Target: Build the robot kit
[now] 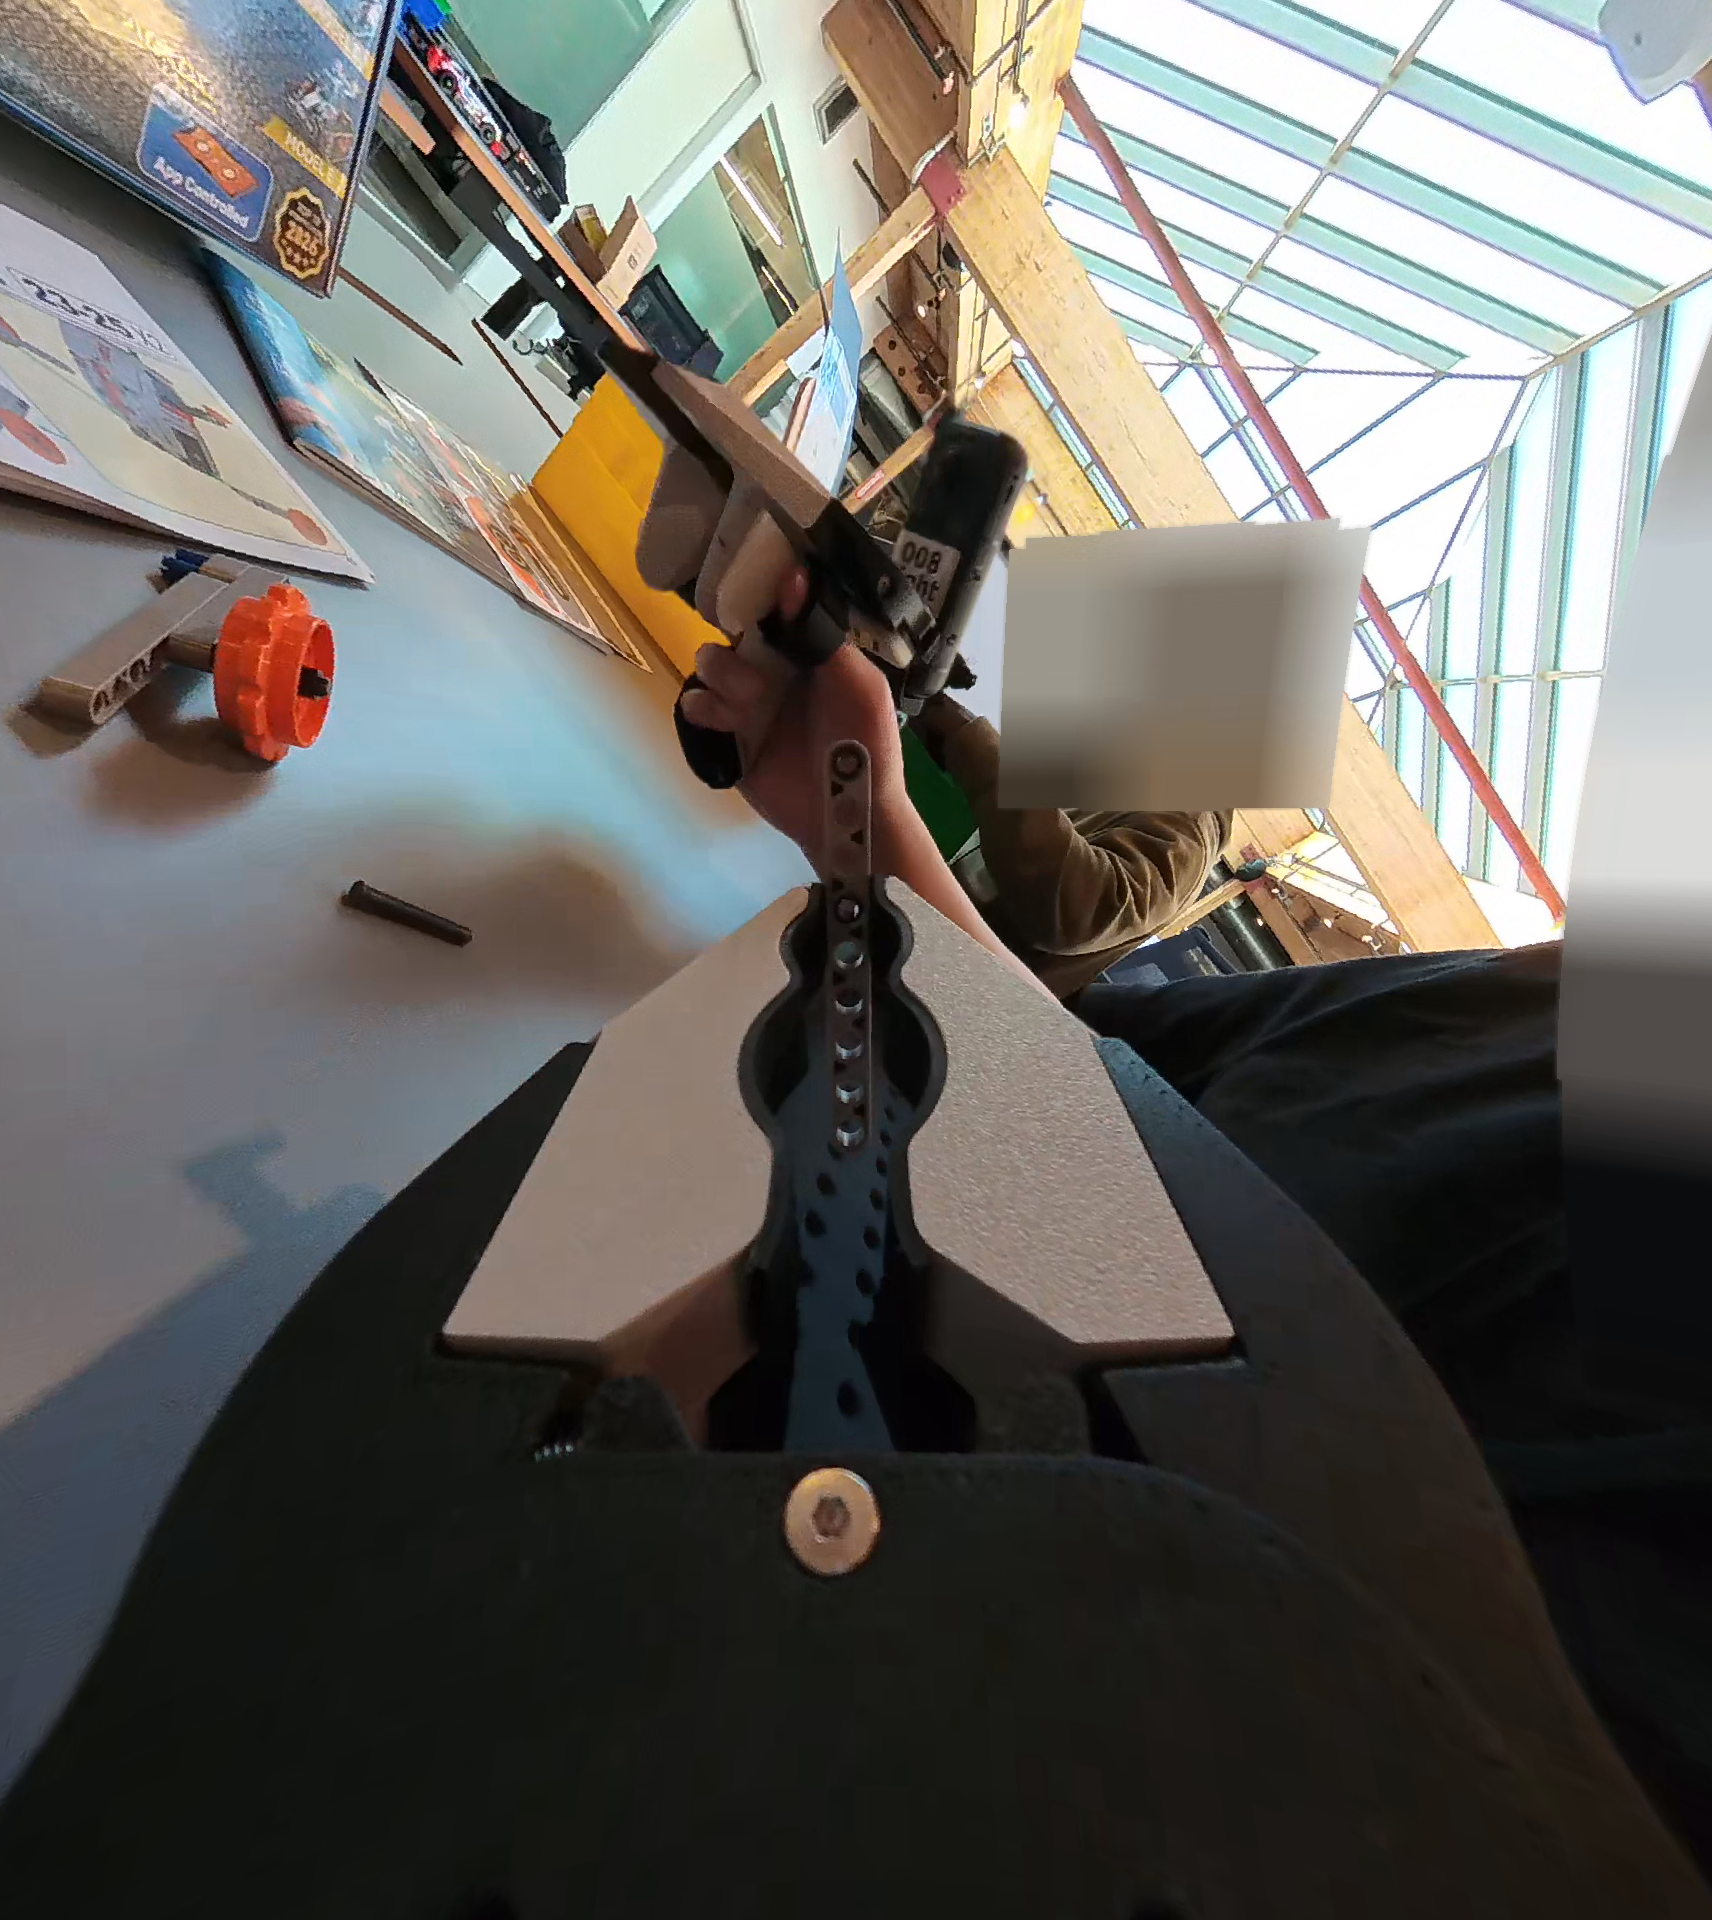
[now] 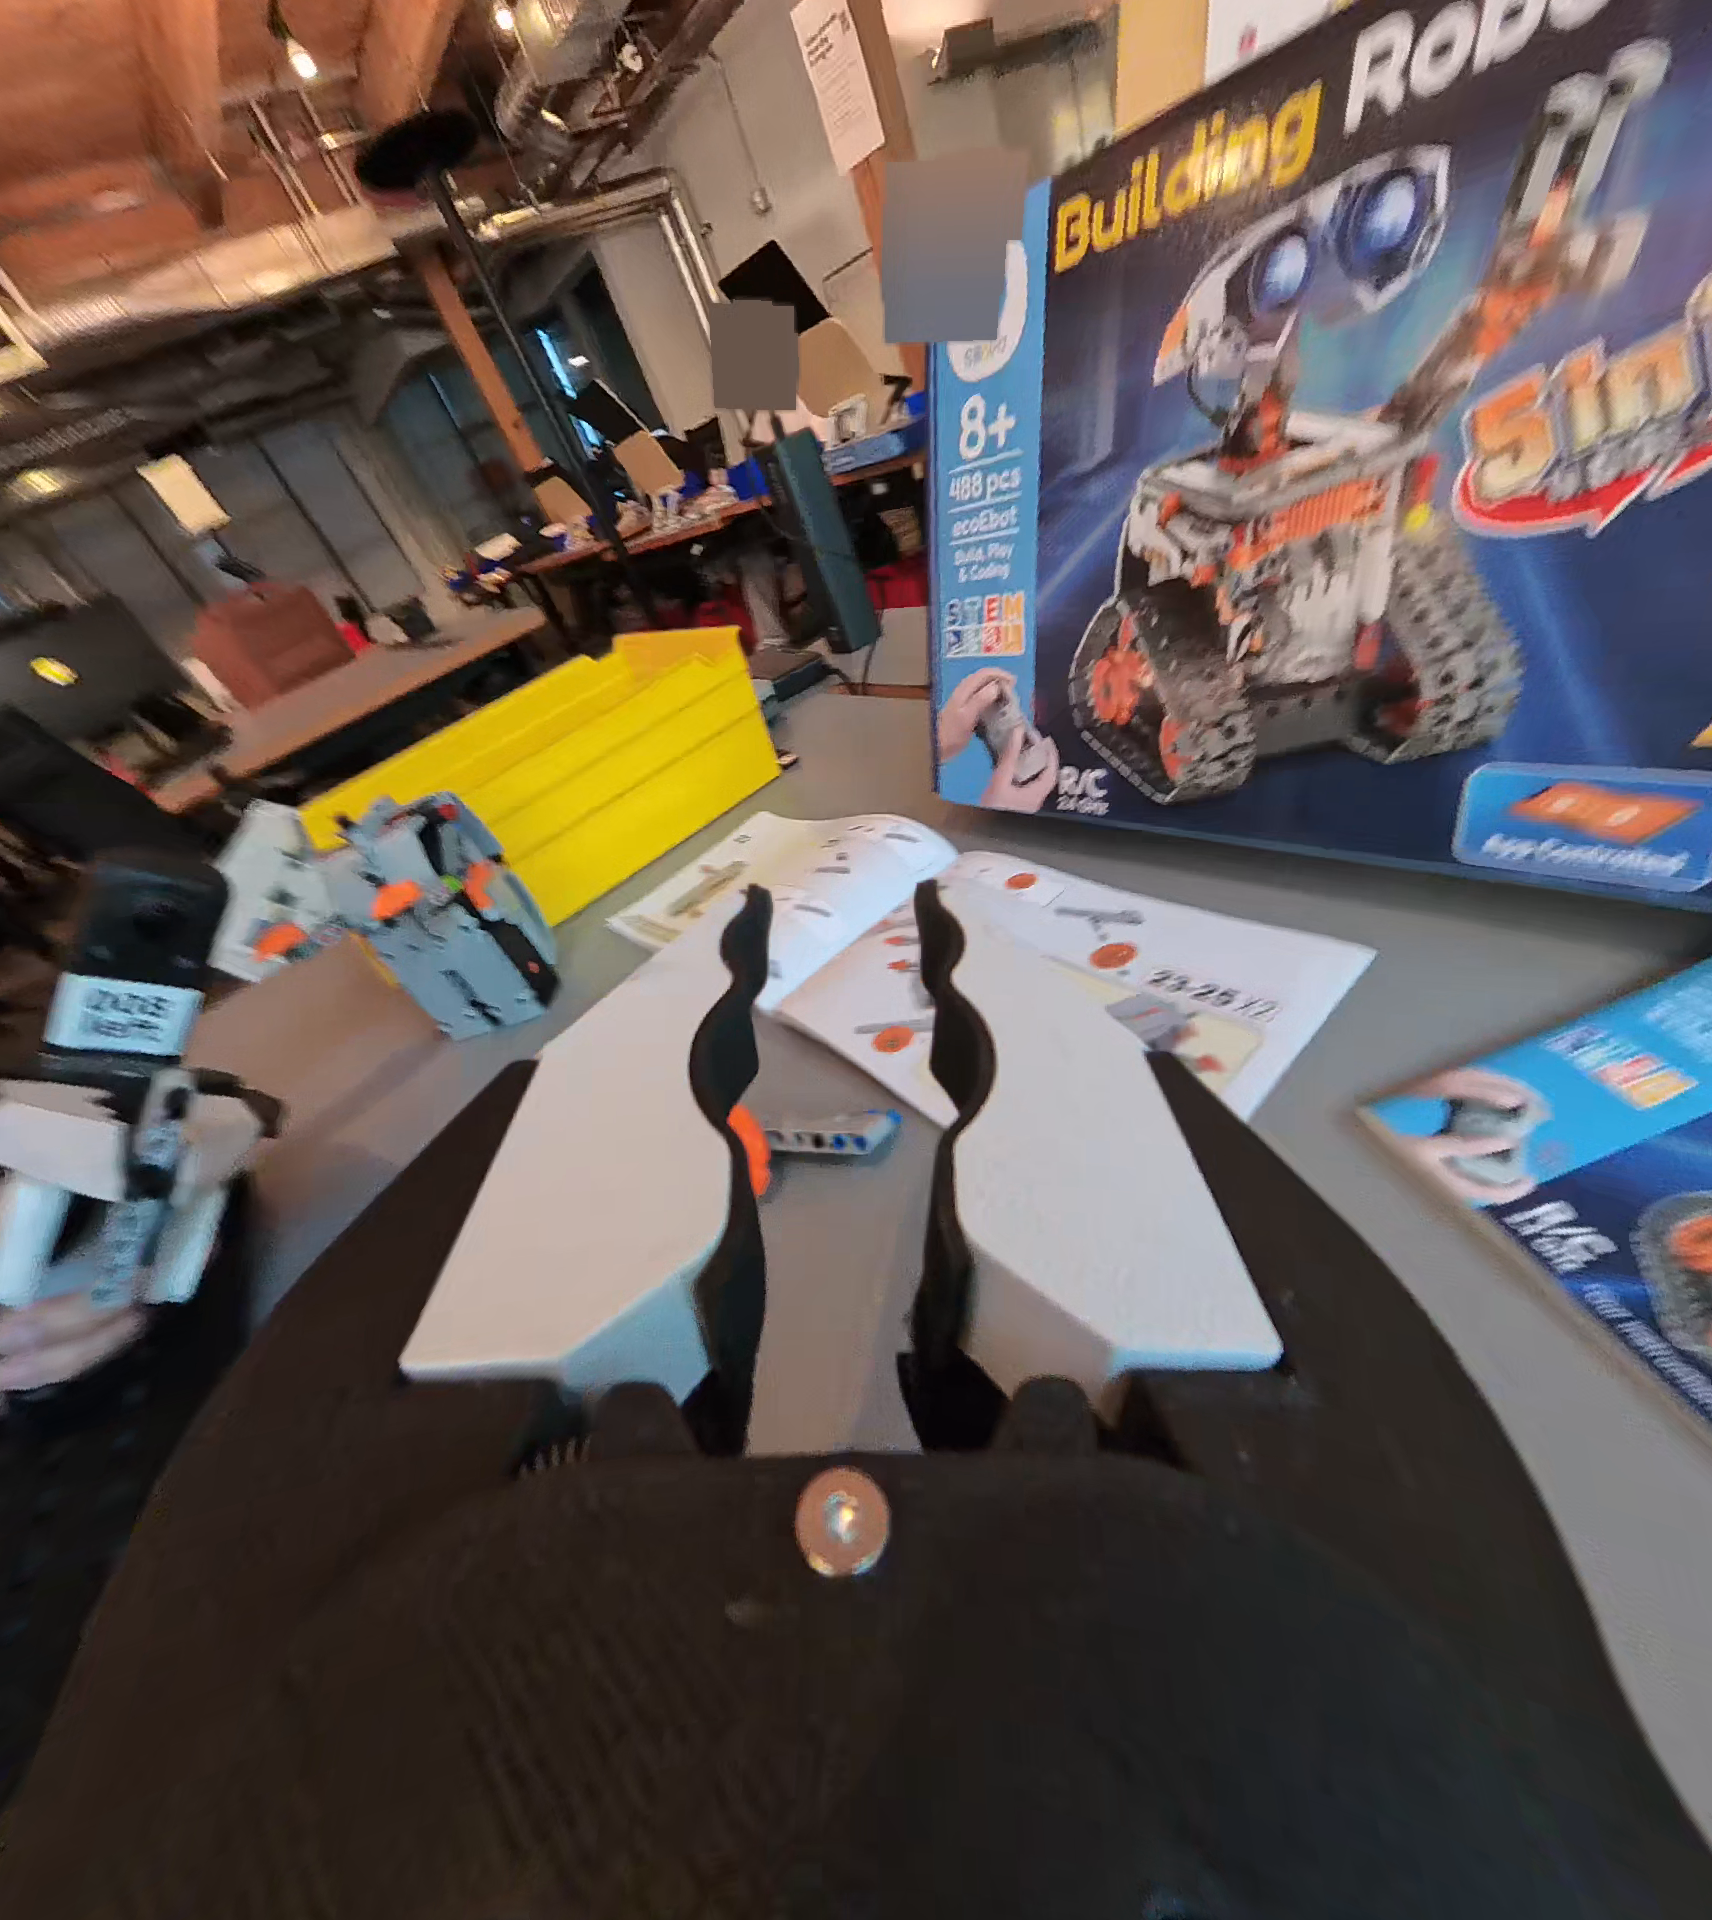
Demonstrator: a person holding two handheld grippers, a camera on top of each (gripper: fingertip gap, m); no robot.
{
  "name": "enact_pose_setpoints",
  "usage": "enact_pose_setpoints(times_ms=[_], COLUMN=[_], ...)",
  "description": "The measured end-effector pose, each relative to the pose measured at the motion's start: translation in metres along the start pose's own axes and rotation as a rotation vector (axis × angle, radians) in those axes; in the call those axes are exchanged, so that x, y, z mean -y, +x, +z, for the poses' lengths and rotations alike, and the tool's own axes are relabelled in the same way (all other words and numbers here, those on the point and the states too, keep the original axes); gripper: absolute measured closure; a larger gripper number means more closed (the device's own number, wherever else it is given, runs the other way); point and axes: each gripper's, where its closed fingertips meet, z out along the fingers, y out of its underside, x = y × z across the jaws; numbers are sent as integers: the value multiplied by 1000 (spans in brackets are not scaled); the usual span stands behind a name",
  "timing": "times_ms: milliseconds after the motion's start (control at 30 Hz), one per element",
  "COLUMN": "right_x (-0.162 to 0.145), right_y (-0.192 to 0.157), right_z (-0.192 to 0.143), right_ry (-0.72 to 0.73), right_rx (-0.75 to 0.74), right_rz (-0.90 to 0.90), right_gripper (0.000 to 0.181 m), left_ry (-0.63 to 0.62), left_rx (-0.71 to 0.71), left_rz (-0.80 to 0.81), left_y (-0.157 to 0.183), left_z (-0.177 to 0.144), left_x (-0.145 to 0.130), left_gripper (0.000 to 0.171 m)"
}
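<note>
between your left gripper (image 1: pixel 847 935) fingers: long grey holed beam (image 1: pixel 849 883) clamped, lifted off worktop (image 1: pixel 478 748). your right gripper (image 2: pixel 836 940) parted, empty, above orange gear with short beam (image 2: pixel 810 1138). black pin (image 1: pixel 405 912) loose on worktop; part-built model (image 2: pixel 447 914) apart.

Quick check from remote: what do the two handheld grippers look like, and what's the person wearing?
Both the left gripper and right gripper have black textured bodies, pale angular fingers with wavy black pads, and a silver centre bolt. A white label sits on each body. Visible sleeve: olive-brown.
</note>
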Motion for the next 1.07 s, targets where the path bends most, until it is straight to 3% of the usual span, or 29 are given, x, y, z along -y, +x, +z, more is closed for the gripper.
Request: enact_pose_setpoints(times_ms=[167,900,1067], right_x=[-4,-12,-16], right_y=[-10,-19,-26], right_z=[4,7,9], right_ry=[6,-20,-41], right_rx=[94,135,143], right_rz=[170,238,203], right_gripper=[154,164,165], left_ry=[-10,43,49], left_rx=[1,-27,-89], left_rz=[-3,-42,-62], left_y=[0,0,11], left_z=[1,-4,-6], left_x=[-1,7,10], left_gripper=[166,167,166])
